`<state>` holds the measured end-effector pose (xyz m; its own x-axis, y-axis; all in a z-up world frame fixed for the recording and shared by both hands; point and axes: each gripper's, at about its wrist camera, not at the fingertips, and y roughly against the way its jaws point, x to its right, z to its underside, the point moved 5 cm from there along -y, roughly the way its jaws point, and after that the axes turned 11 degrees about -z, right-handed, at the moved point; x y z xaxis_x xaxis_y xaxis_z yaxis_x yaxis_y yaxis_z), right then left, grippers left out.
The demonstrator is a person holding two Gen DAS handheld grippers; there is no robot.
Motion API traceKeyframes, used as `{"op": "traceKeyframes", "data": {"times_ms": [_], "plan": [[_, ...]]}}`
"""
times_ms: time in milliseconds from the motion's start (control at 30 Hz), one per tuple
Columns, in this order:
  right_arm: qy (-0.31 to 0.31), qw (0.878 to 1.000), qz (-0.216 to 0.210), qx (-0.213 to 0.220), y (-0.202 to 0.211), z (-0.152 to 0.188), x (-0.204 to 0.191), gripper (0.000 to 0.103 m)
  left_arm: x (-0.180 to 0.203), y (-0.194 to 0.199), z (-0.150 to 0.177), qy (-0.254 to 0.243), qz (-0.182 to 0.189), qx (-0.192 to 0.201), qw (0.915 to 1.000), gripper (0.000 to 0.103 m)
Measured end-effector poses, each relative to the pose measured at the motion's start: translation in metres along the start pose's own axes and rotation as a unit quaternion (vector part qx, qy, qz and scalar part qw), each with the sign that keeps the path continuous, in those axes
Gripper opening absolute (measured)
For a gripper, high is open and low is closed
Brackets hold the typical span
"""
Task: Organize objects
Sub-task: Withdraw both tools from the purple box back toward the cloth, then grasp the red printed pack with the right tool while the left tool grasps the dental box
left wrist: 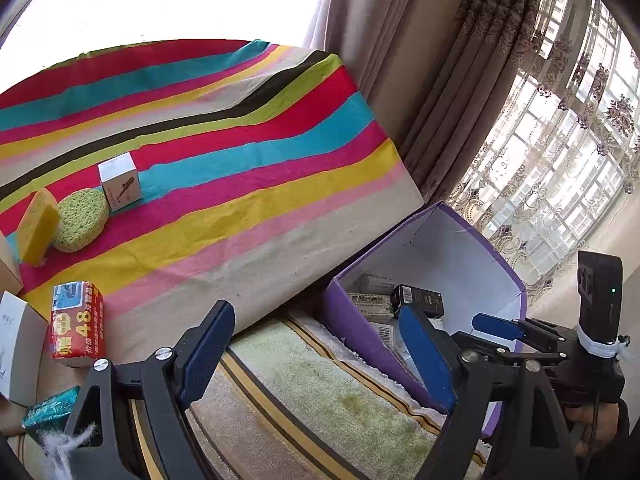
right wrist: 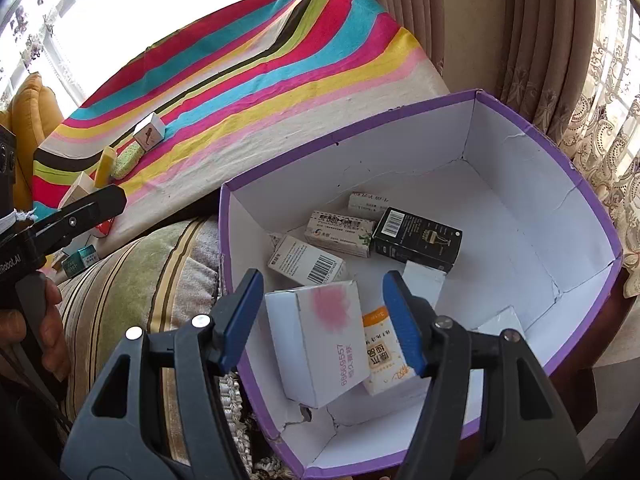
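Observation:
A purple box (right wrist: 592,216) with a white inside stands on the sofa and holds several small cartons. My right gripper (right wrist: 324,320) is open above its near side, over a white carton with a pink blot (right wrist: 320,340) lying in the box; nothing is held. The black carton (right wrist: 416,240) lies further in. My left gripper (left wrist: 316,352) is open and empty, between the striped cloth (left wrist: 240,140) and the purple box (left wrist: 348,320). On the cloth lie a white cube box (left wrist: 120,180), a green sponge (left wrist: 82,220), a yellow sponge (left wrist: 36,228) and a red packet (left wrist: 78,320).
White cartons (left wrist: 16,344) and a teal packet (left wrist: 48,408) lie at the cloth's left edge. A striped green sofa cushion (left wrist: 312,408) lies under the left gripper. Curtains (left wrist: 500,80) and a window stand behind the box. The right gripper shows in the left wrist view (left wrist: 496,326).

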<state>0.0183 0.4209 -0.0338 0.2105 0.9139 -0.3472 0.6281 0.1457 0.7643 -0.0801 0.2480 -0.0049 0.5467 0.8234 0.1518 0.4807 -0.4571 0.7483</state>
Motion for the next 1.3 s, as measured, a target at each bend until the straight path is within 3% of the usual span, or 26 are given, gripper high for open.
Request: {"op": "traceKeyframes", "data": {"times_ms": [433,867,1100,1300], "plan": [[0.063,0.997,-0.040,-0.016,-0.020,-0.003,-0.078,0.069,-0.098,0.049,0.036,0.099,-0.067,0.022,0.9926,0.085],[0.115,0.991,-0.059,-0.036,-0.041,-0.001,-0.133,0.070,-0.208,0.106,0.089,0.219,-0.153,0.020,0.9634,0.085],[0.135,0.988,-0.063,-0.048,-0.056,-0.001,-0.156,0.072,-0.252,0.111,0.106,0.264,-0.192,-0.008,0.9453,0.085],[0.165,0.981,-0.073,-0.064,-0.074,-0.004,-0.177,0.076,-0.272,0.099,0.107,0.271,-0.220,-0.036,0.9366,0.085]]}}
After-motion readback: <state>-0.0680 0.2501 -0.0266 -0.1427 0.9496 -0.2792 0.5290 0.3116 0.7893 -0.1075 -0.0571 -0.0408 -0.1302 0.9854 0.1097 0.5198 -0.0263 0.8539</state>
